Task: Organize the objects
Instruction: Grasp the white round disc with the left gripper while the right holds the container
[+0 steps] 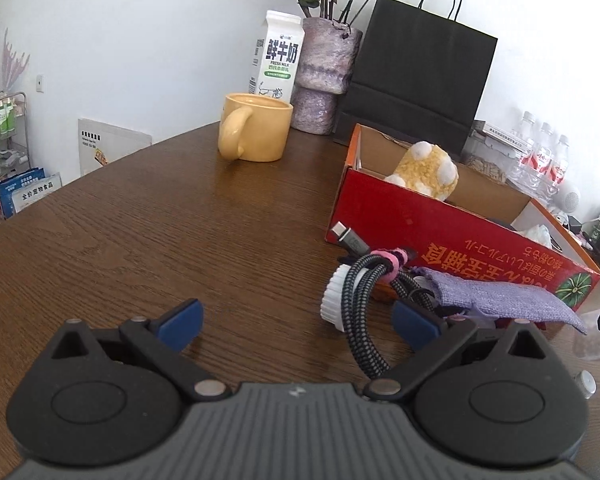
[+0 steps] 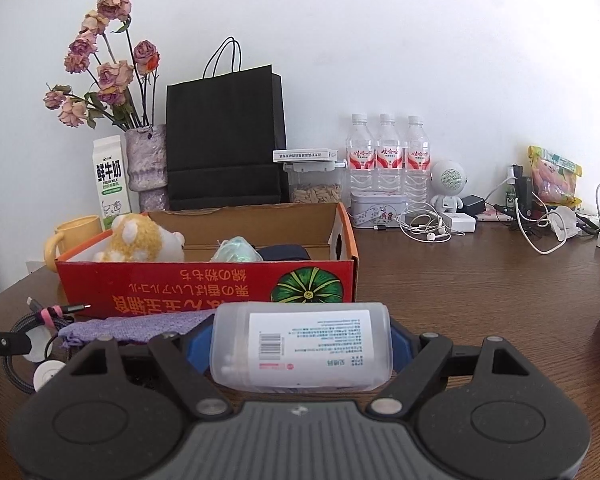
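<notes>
While the right gripper [image 2: 302,346] has a translucent plastic bottle [image 2: 302,350] lying crosswise between its blue pads [image 2: 198,340], we read this as a carry toward the red cardboard box [image 2: 204,288] straight ahead. Jaws stand wide because the bottle is gripped end to end, label up, pads on its 2 ends; that orientation should keep it from rolling out. White pieces show through the wall at one end, possibly tablets; we can't confirm.

Box sits open-topped on the wooden table [image 2: 460,280], already holding a yellow-and-white plush toy [image 2: 140,240], a pale green crumpled item [image 2: 236,250] and something dark [image 2: 284,252] beside it. Free floor looks to be near the right end, so our guess is the bottle goes there.

Left gripper [image 1: 300,322] is wide open and holds nothing, parked low over the table. Its right pad [image 1: 414,322] is just beside a braided cable bundle [image 1: 364,292] tied with a pink strap [image 1: 392,262], and a purple fabric pouch [image 1: 500,296] lies against the box front. We judge these 2 are next in line, hence the left gripper staged there.

Risk: the box's front wall is tall, so the bottle needs lift to clear it.
</notes>
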Motion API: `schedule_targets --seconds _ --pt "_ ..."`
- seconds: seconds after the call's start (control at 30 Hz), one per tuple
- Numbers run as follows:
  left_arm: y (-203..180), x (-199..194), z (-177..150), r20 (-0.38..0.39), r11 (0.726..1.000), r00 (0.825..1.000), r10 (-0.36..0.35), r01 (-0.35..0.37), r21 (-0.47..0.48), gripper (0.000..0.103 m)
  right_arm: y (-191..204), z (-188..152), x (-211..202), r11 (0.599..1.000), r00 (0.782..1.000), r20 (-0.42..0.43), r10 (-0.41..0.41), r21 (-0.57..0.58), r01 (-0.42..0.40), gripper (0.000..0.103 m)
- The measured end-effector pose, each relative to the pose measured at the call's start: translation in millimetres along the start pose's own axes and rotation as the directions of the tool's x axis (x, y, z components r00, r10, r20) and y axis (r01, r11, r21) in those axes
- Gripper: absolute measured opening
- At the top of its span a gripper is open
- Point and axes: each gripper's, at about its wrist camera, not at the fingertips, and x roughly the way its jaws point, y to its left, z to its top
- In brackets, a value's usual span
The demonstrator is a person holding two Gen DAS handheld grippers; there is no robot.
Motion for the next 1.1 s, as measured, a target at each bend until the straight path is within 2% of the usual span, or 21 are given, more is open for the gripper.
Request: schedule_targets --seconds 0.03,0.07,0.1,0.13,0.2,0.27,0.47,0.53,0.6,0.63,0.67,0.7,0.77,0.93,1.03,1.07,1.1 --pt "0 -1 0 0.002 1.000 1.000 0.000 0.000 0.006 0.098 0 0 0 1.000 1.000 0.000 0.000 0.002 0.000 0.081" --pt "-2 0 0 -0.003 1.000 1.000 -0.002 0.002 0.018 0.089 -1 0 0 1.000 1.000 0.001 0.001 0.004 -0.001 0.081" --pt "-4 0 0 -0.009 1.000 1.000 -0.002 0.003 0.030 0.072 -1 0 0 1.000 1.000 0.002 0.002 0.006 -0.002 0.081" --pt "-5 0 0 -0.016 0.999 1.000 -0.005 0.006 0.038 0.064 -1 0 -1 1.000 1.000 0.003 0.002 0.007 -0.002 0.081" --pt "-6 -1 0 -0.022 0.998 0.999 -0.027 0.028 0.048 0.029 -2 0 -1 1.000 1.000 0.005 0.003 0.009 -0.003 0.081" --pt "-6 -4 2 -0.012 0.998 1.000 -0.011 0.012 0.066 0.016 -2 0 -3 1.000 1.000 0.008 0.005 0.011 -0.006 0.081" --pt "5 -11 6 0.018 0.997 1.000 0.026 -0.027 0.074 0.015 -2 0 -5 1.000 1.000 0.015 0.010 0.017 -0.010 0.081" --pt "8 -14 6 0.020 0.997 0.999 0.046 -0.047 0.068 0.026 -2 0 -6 1.000 1.000 0.016 0.010 0.017 -0.010 0.081" --pt "9 -21 5 0.044 0.996 0.998 0.041 -0.045 0.077 0.047 -2 0 -6 1.000 1.000 0.018 0.010 0.019 -0.010 0.081" --pt "7 -26 5 0.060 0.995 0.998 0.035 -0.040 0.086 0.050 -2 0 -7 1.000 1.000 0.019 0.010 0.019 -0.010 0.081" --pt "4 -31 4 0.079 0.994 0.997 0.016 -0.025 0.109 0.054 -2 0 -7 1.000 1.000 0.018 0.010 0.019 -0.010 0.081" --pt "-1 -36 3 0.089 0.990 0.996 -0.001 -0.011 0.140 0.065 -2 0 -7 1.000 1.000 0.018 0.009 0.019 -0.010 0.081" --pt "-16 -42 -2 0.099 0.976 0.995 -0.030 0.007 0.220 0.075 -2 0 -7 1.000 1.000 0.018 0.008 0.019 -0.008 0.082" --pt "-54 -46 -24 0.072 0.912 0.994 -0.082 0.046 0.407 0.075 -3 -1 -8 1.000 1.000 0.018 0.006 0.021 -0.007 0.082" --pt "-67 -36 -34 0.039 0.887 0.997 -0.063 0.038 0.461 0.056 -3 -1 -8 1.000 1.000 0.019 0.007 0.021 -0.008 0.082" --pt "-70 -30 -37 0.009 0.882 0.998 -0.057 0.046 0.469 0.043 -3 -1 -9 1.000 1.000 0.020 0.008 0.022 -0.009 0.082" --pt "-70 -25 -39 -0.023 0.879 0.998 -0.055 0.059 0.473 0.039 -3 -1 -9 1.000 1.000 0.021 0.009 0.023 -0.010 0.081"
